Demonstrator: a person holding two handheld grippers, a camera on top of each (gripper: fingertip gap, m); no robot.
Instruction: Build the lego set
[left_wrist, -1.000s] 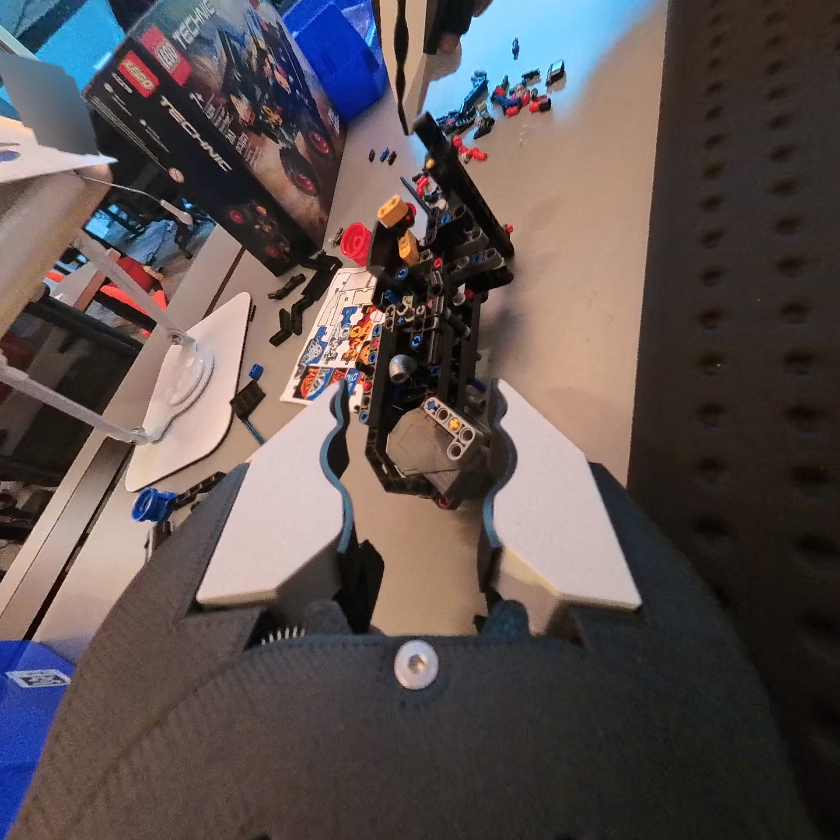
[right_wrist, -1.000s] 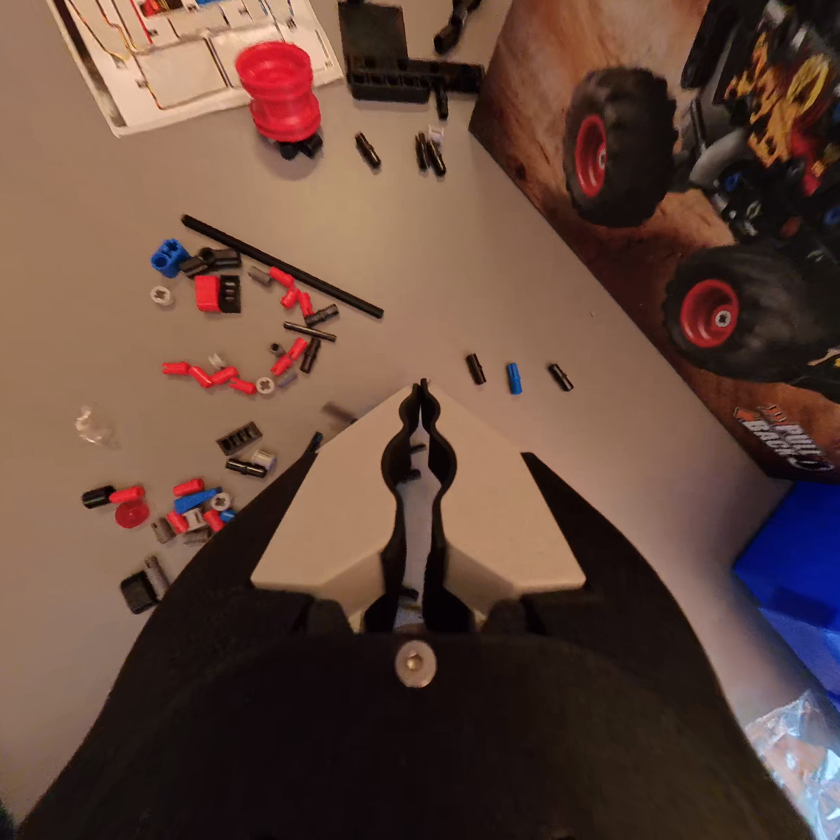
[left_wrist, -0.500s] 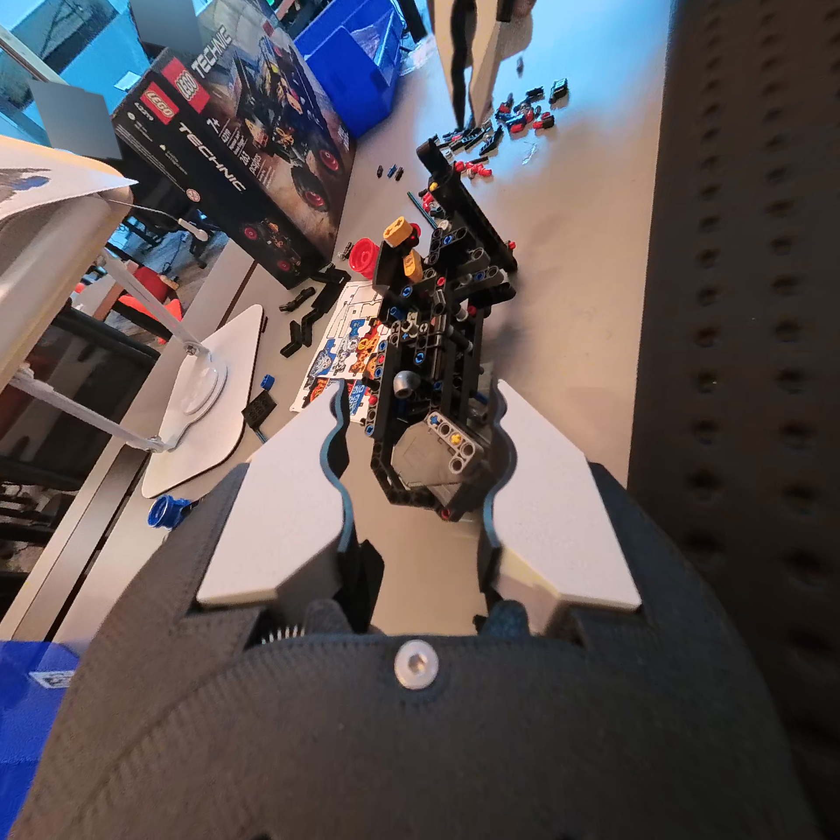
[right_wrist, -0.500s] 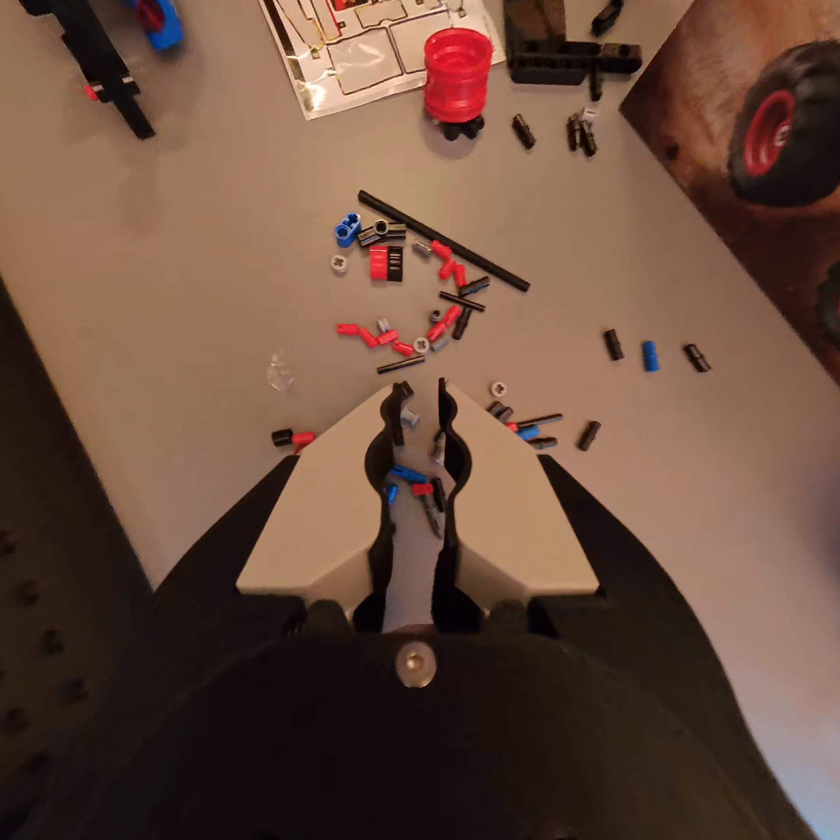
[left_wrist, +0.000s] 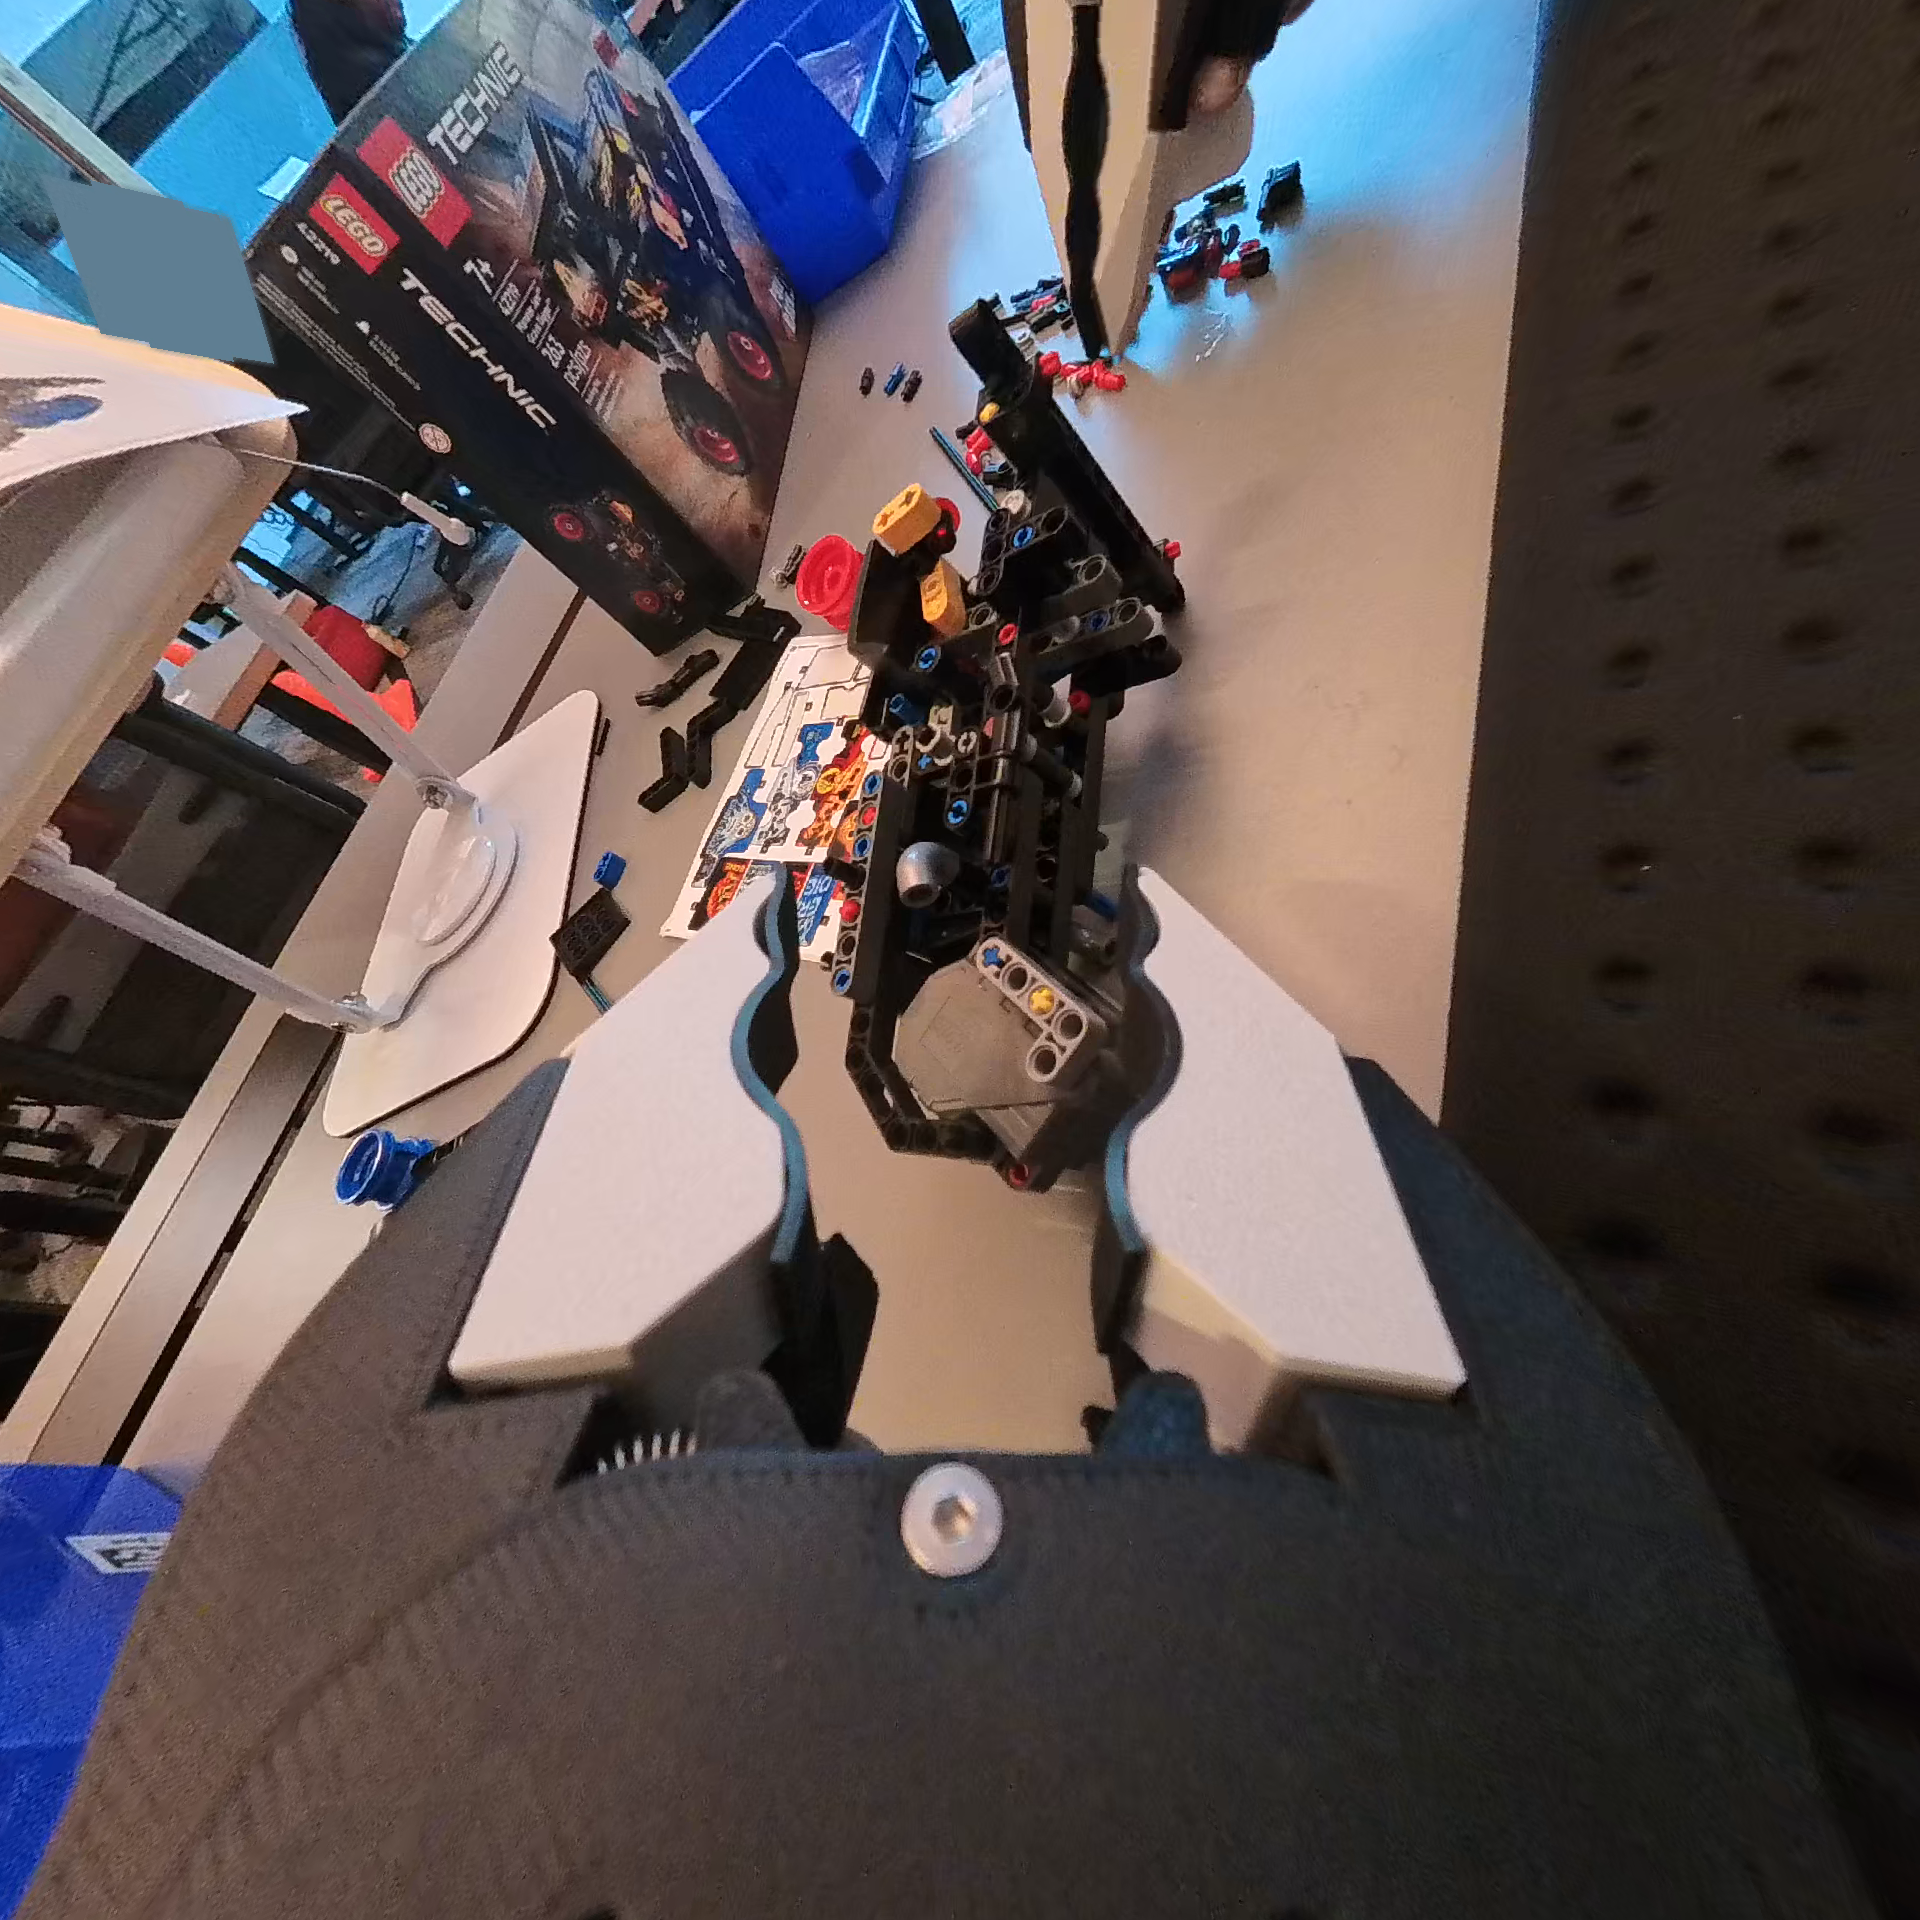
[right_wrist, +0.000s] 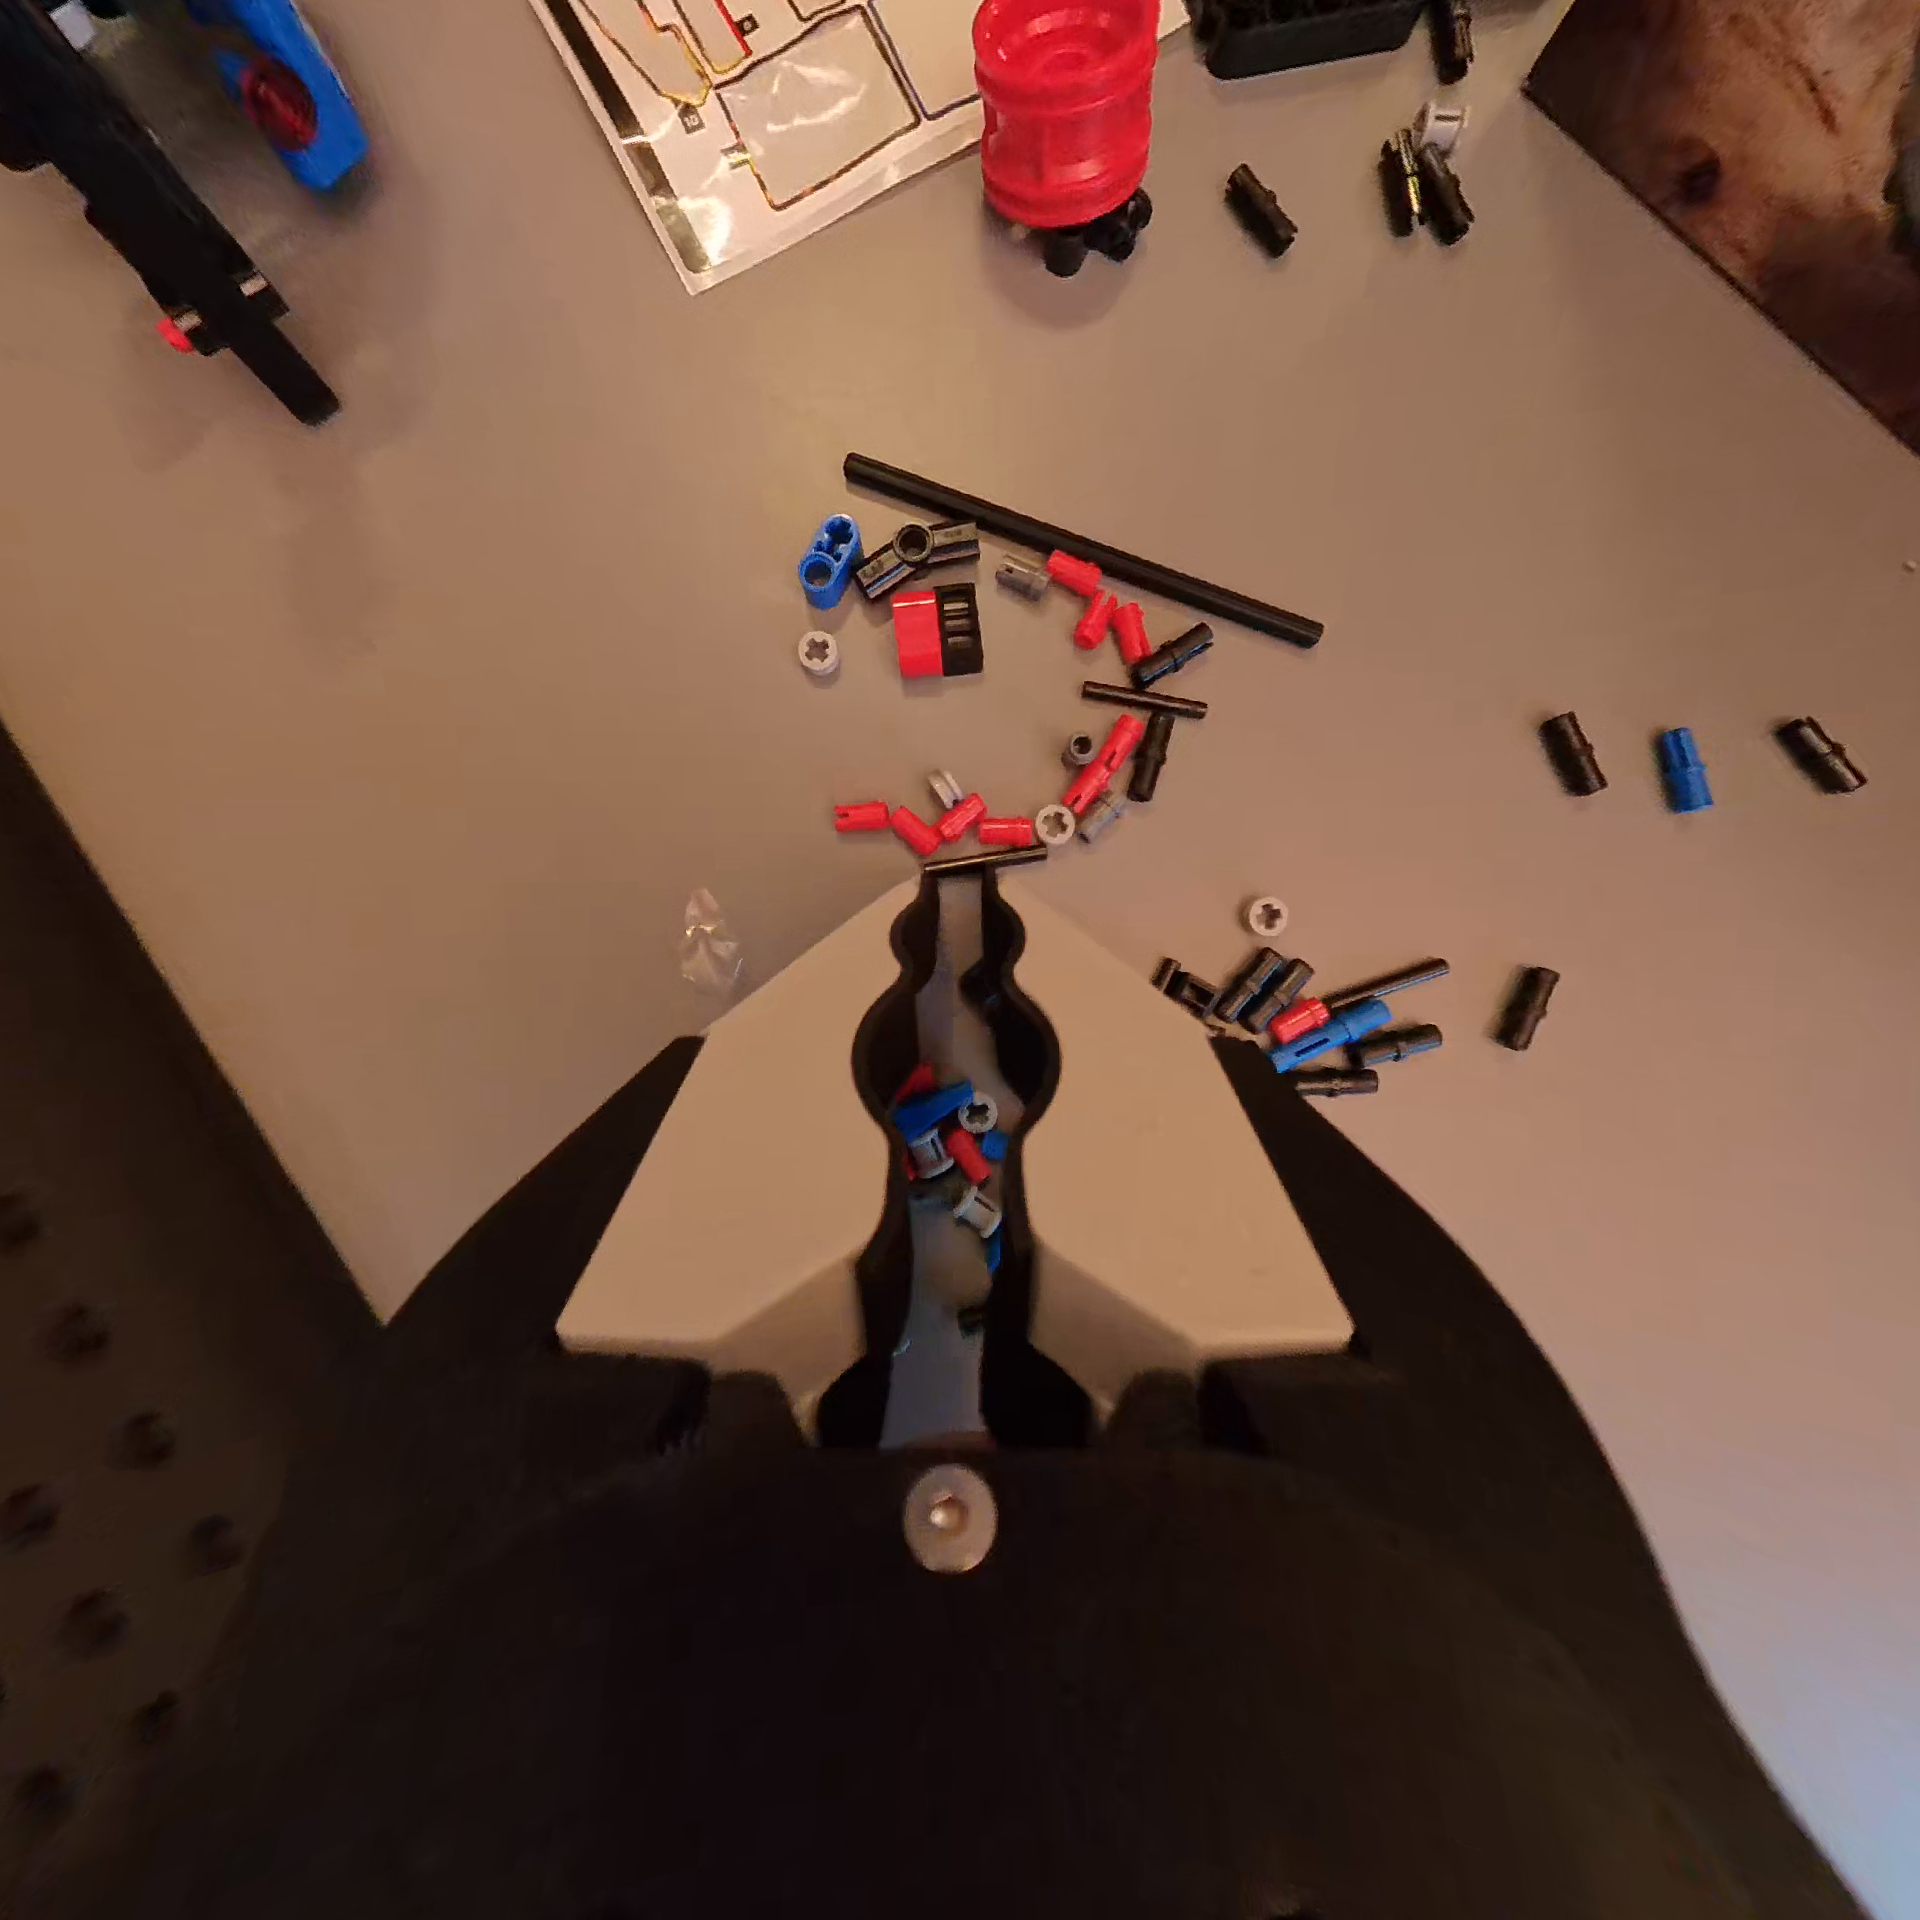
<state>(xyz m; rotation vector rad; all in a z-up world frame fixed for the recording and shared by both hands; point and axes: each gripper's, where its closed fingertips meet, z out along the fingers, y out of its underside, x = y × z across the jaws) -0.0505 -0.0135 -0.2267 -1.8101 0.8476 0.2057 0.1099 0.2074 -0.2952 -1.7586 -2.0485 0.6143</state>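
While our left gripper sits spread around the chassis, our right gripper (nearly closed, empty) hovers beyond it over loose pins.

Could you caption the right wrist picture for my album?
Right tool, nearly shut, hovers over loose red pins on the table.

The left wrist camera looks low along the surface; the right wrist camera peers steeply down, close. Both views share the red wheel hub.
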